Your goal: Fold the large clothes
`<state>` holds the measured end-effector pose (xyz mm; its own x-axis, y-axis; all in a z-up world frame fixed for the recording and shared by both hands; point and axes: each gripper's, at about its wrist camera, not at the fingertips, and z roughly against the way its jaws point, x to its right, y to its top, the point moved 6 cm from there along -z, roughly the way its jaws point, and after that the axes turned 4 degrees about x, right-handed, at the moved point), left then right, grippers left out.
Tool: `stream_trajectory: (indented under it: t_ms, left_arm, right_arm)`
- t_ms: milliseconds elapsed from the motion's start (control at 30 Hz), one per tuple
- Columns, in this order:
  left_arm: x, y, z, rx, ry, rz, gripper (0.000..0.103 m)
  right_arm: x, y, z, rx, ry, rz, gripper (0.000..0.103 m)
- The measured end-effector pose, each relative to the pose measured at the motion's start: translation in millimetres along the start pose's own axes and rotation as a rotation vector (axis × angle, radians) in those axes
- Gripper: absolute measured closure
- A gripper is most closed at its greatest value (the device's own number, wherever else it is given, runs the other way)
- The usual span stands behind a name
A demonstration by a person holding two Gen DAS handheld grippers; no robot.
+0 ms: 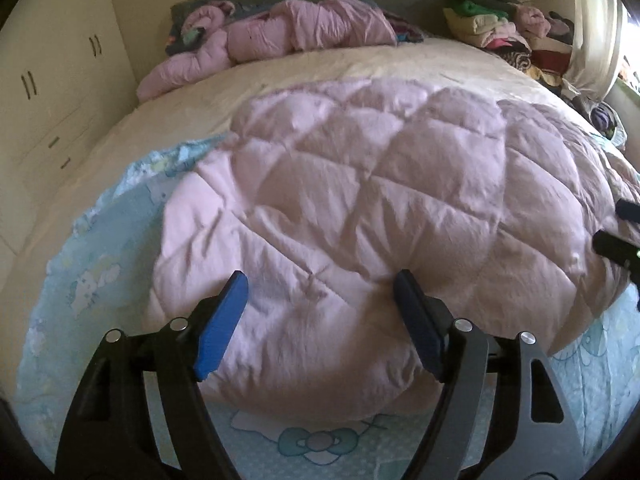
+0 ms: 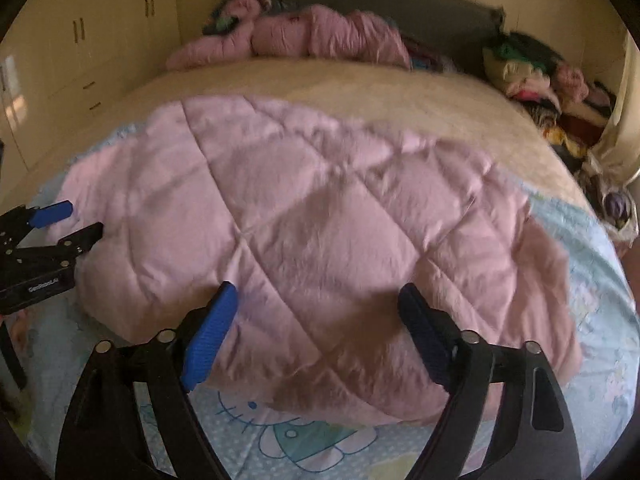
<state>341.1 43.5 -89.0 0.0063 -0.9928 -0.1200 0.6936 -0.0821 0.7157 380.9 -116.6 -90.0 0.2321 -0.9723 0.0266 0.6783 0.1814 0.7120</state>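
Nearest the lens: left gripper (image 1: 320, 292), black arms with blue ribbed pads, jaws spread wide, nothing between the pads. It hangs just above the near edge of the puffy pink quilted comforter (image 1: 360, 200).

Right gripper (image 2: 316, 304) is the same build, also spread and empty, over the same near edge further along. Each gripper shows at the border of the other's view.

The comforter lies in a rounded, doubled-over mound on a pale blue cartoon-print sheet (image 1: 100, 264) at the foot of the cream-covered bed (image 1: 340, 68). The print sheet shows bare on both sides.

Judgement: a fold looks laid down, the jaws standing apart because the edge is free.

Rumpled pink bedding (image 1: 280, 28) at the headboard; stacked folded clothes (image 1: 500, 28) in the far corner.
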Motion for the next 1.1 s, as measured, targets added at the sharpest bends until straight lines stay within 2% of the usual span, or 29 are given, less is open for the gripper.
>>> stream_trajectory:
  t_ms: [100, 233, 367, 433, 467, 500, 567, 667, 800, 1100]
  left_arm:
    - [-1.0, -3.5, -9.0, -0.009, -0.017, 0.011, 0.035]
    - [0.7, -7.2, -16.4, 0.004, -0.025, 0.014, 0.035]
    - [0.8, -5.5, -7.9, 0.017, -0.035, 0.018, 0.035]
    - [-1.5, -3.0, 1.8, 0.029, -0.038, 0.031, 0.031]
    - [-2.7, -2.0, 7.3, 0.035, -0.041, 0.038, 0.02]
    - [-2.5, -1.5, 12.8, 0.043, -0.046, 0.041, 0.013]
    - [-2.5, 2.1, 21.4, 0.059, -0.049, 0.043, 0.011]
    - [-6.3, 3.9, 38.8, 0.093, -0.052, 0.07, 0.01]
    - [-14.3, -0.2, 53.7, 0.113, -0.039, 0.084, 0.01]
    - [-34.3, -7.1, 74.4, 0.136, -0.008, 0.13, 0.01]
  right_arm:
    - [2.5, -5.8, -17.6, -0.046, 0.019, -0.024, 0.019]
    - [1.7, -9.2, -29.6, -0.043, 0.003, -0.035, 0.019]
    - [-0.1, -8.9, -28.0, -0.037, 0.0, -0.048, 0.019]
    - [2.2, -7.4, -19.5, -0.029, 0.021, -0.063, 0.018]
    - [4.6, -8.7, -12.2, -0.022, 0.03, -0.079, 0.017]
    - [7.0, -8.3, -3.9, -0.009, 0.034, -0.091, 0.014]
    - [11.4, -7.7, 15.3, 0.034, 0.028, -0.106, 0.008]
    - [19.2, -9.4, 41.8, 0.093, 0.019, -0.125, 0.006]
    - [33.3, -13.1, 67.6, 0.127, 0.029, -0.167, 0.004]
    - [59.5, -26.9, 98.7, 0.154, 0.007, -0.233, 0.004]
